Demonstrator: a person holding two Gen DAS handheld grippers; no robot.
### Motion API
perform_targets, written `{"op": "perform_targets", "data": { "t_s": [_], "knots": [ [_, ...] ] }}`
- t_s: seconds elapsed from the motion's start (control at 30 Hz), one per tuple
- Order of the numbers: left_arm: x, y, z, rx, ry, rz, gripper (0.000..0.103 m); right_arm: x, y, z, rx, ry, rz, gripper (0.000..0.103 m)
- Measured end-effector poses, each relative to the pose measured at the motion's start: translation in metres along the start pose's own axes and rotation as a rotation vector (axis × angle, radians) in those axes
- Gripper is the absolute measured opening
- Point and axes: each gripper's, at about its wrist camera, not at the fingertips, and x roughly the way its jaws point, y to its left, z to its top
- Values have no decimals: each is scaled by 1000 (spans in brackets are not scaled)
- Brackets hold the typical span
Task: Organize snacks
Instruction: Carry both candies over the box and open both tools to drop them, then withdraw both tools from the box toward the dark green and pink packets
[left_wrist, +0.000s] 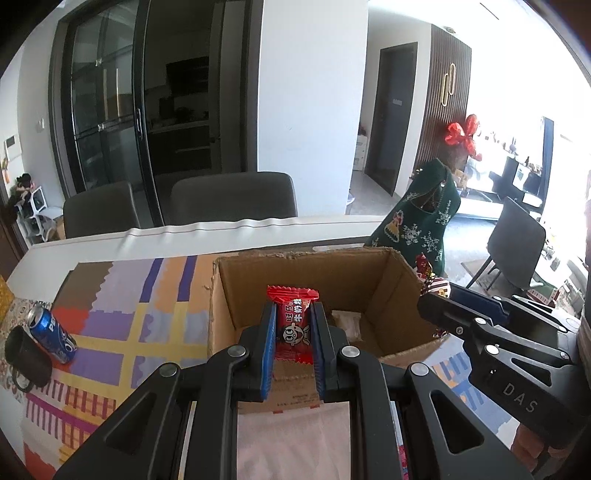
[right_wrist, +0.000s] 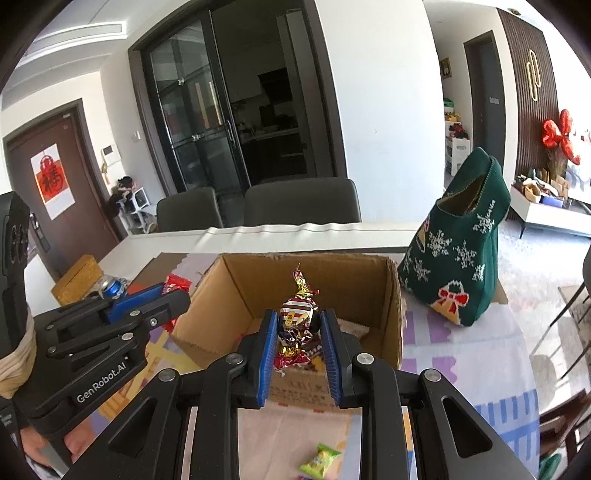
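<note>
Red milk candy clamped in left gripper, foil candy pinched in right gripper; both held over open cardboard box on counter, likely for dropping in

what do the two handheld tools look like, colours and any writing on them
Both tools are matte black linkage frames with silver pivot pins and ribbed blue pads on the fingers. The left tool reads GenRobot.AI in white; the right tool reads DAS. Beige wrapping circles the left tool's handle.
</note>
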Motion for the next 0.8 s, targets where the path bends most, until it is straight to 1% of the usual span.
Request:
{"op": "perform_targets", "data": {
  "t_s": [0.27, 0.3, 0.33, 0.37, 0.4, 0.43, 0.47, 0.5, 0.53, 0.63, 0.7, 0.8],
  "knots": [
    [22, 4, 6, -13, 41, 2, 19, 17, 0, 7, -11, 17, -4, 25],
    [24, 5, 7, -19, 50, 5, 21, 20, -1, 8, -13, 22, -6, 25],
    [26, 6, 8, -24, 58, 10, 34, 22, -1, 8, -13, 24, -8, 25],
    [26, 6, 8, -28, 64, 16, 43, 24, -1, 9, -14, 28, -13, 25],
    [25, 7, 8, -35, 60, 24, 55, 25, -2, 10, -13, 25, -23, 29],
    [23, 8, 7, -39, 53, 34, 57, 26, -3, 10, -7, 25, -36, 36],
    [19, 8, 6, -37, 48, 45, 57, 26, -4, 10, 0, 32, -44, 52],
    [17, 7, 5, -32, 47, 50, 57, 26, -5, 10, 10, 37, -46, 56],
    [16, 8, 5, -31, 49, 56, 61, 24, -6, 8, 14, 30, -44, 56],
    [8, 9, -1, -33, 52, 81, 64, 19, -4, 4, -4, 30, -64, 56],
    [2, 10, -6, -37, 54, 95, 67, 15, -4, 1, 2, 36, -62, 56],
    [-7, 10, -16, -38, 59, 106, 68, 8, -4, -7, 13, 49, -70, 56]
  ]
}}
